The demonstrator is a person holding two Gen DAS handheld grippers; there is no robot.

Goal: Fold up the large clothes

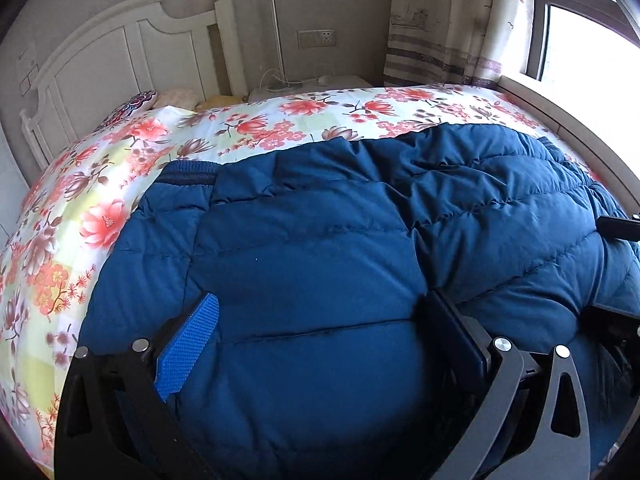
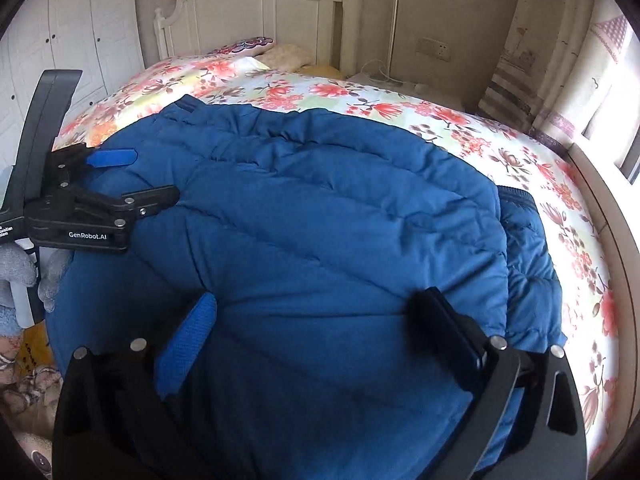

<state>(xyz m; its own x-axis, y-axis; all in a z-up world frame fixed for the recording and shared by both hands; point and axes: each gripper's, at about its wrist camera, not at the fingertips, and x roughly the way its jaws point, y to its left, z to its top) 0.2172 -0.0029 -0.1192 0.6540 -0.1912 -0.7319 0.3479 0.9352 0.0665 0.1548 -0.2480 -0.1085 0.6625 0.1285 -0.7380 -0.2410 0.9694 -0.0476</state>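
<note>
**A:** Starting on the left: white wardrobe doors (image 2: 60, 40), then the white headboard (image 2: 280, 12) at the far end of the bed, pillows (image 2: 256, 46) tucked under it.

**B:** And the floral bedspread (image 1: 120, 184) covers the whole bed. Where's the garment?

**A:** Right in the middle: the blue puffer jacket (image 2: 320, 200) lies spread across the near half of the bed, quilted and bulging, one ribbed cuff (image 1: 188, 174) at its far left corner.

**B:** The left hand-held gripper (image 1: 320, 328)?

**A:** Jaws spread wide, low over the padded fabric, gripping nothing (the blue pad (image 1: 188, 348) faces inward, bare). From the other camera it shows at the jacket's left edge, a grey-gloved hand (image 2: 24, 276) beneath it.

**B:** And the right hand-held gripper (image 2: 324, 328)?

**A:** Same story: wide open, fingers straddling a swell of the jacket, nothing pinched between them.

**B:** Further right?

**A:** A folded sleeve (image 2: 528, 248) peeks out from under the jacket's right side, then a patterned curtain (image 1: 452, 20) and bright window (image 1: 580, 32).
</note>
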